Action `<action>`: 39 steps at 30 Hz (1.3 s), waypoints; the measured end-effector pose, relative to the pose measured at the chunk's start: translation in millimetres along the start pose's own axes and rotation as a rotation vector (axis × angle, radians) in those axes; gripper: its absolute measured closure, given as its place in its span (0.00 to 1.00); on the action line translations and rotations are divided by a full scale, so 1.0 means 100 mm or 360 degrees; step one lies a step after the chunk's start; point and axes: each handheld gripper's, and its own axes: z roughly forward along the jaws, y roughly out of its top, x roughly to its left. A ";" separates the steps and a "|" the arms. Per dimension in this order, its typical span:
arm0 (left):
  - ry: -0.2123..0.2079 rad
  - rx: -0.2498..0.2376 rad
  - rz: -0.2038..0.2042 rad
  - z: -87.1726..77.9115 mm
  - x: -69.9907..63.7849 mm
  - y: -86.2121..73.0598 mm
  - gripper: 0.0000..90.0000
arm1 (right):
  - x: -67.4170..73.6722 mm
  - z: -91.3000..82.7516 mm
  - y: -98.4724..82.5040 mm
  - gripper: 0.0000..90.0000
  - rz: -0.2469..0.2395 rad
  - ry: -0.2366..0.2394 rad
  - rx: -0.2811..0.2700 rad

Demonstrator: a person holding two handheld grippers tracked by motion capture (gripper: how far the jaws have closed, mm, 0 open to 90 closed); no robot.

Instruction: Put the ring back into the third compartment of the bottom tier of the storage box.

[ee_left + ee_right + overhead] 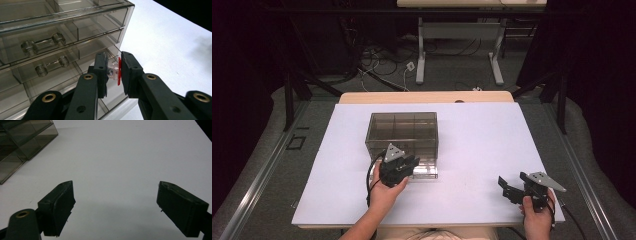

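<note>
The right gripper (512,192) sits nearest the person's edge of the table (482,145), well to the right of the drawer box (404,135) and apart from it. In the right gripper view its two black jaws stand wide apart over bare white tabletop with nothing between them, and a corner of the box (22,142) shows far off.

The left gripper (404,167) is up against the near front of the box, the hand (384,192) just behind it. In the left gripper view its jaws are closed on a small clear piece with a red disc (116,71): the clear part presses on one pad, the red disc on the other. What the piece is cannot be told for certain. It is held at the low right corner of the box front, beside the bottom drawer (62,80), which seems to be pulled out a little.

Above that drawer, two more smoked clear drawers are stacked, each with a clear bar handle (42,45). The box stands in the middle of the table, toward its far edge.
</note>
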 end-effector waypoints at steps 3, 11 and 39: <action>-0.0003 0.0010 -0.0001 0.03 -0.01 0.00 0.84 | 0.00 -0.01 0.00 0.15 0.0009 -0.0002 0.0010; -0.0023 0.0037 0.0014 0.12 -0.04 0.02 0.84 | 0.00 -0.01 0.00 0.15 0.0016 -0.0003 0.0016; -0.0015 0.0101 0.0035 0.24 -0.06 -0.03 0.84 | 0.00 -0.01 0.00 0.15 0.0011 -0.0003 0.0003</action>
